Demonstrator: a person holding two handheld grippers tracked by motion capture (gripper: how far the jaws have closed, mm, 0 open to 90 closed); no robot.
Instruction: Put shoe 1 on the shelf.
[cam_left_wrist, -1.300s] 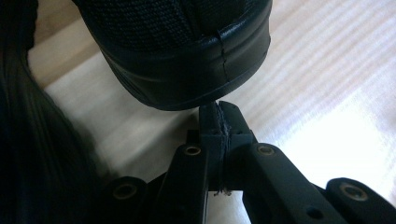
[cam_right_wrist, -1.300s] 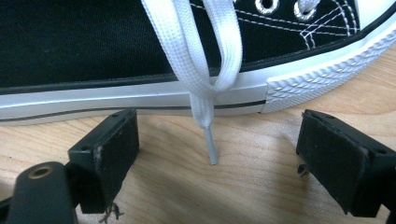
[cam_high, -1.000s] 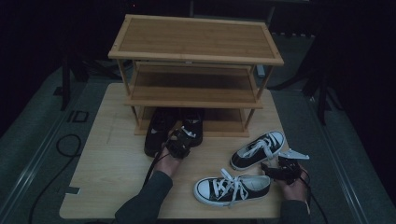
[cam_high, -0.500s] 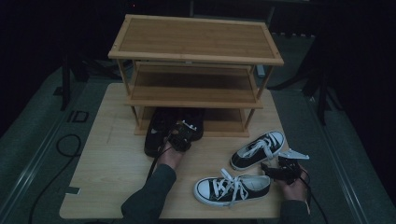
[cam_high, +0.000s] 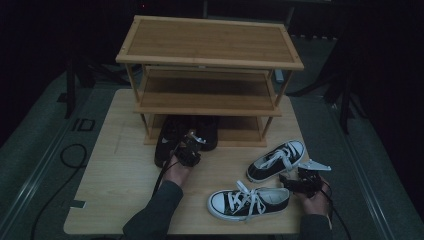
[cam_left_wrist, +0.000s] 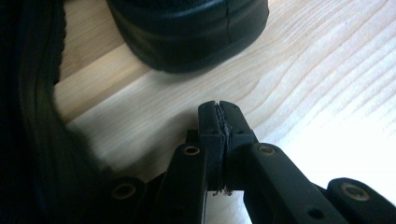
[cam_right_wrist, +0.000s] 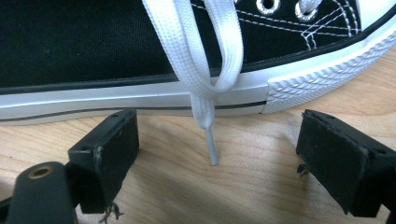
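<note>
Room is dark all round, grey floor (cam_high: 45, 150) either side of a light wooden table (cam_high: 115, 200); a black cable loop (cam_high: 75, 155) lies on the floor at 9 o'clock of the table, plus a dark stand (cam_high: 75, 75) at 10 o'clock. A three-tier bamboo rack (cam_high: 210, 42) stands on the far half of the table, top and middle shelves bare. A pair of black shoes (cam_high: 172, 137) sits at the rack's bottom tier, heels toward the person. Left gripper (cam_high: 189, 150) is right at those heels, at table centre; in the left gripper view its pads (cam_left_wrist: 219, 123) are pressed together with nothing between them, a black shoe heel (cam_left_wrist: 187, 32) at 12 o'clock and pale wood grain under it. At 5 o'clock on the table lie two black-and-white sneakers: near sneaker (cam_high: 247, 202) along the front edge, far sneaker (cam_high: 276, 160) angled just beyond it. Right gripper (cam_high: 300, 184) is at the near sneaker's right end, just below the far sneaker's heel. In the right gripper view the jaws stand wide apart, low on the wood, facing a sneaker's white sole (cam_right_wrist: 140, 100); a white lace tip (cam_right_wrist: 211, 147) hangs between them, untouched.
</note>
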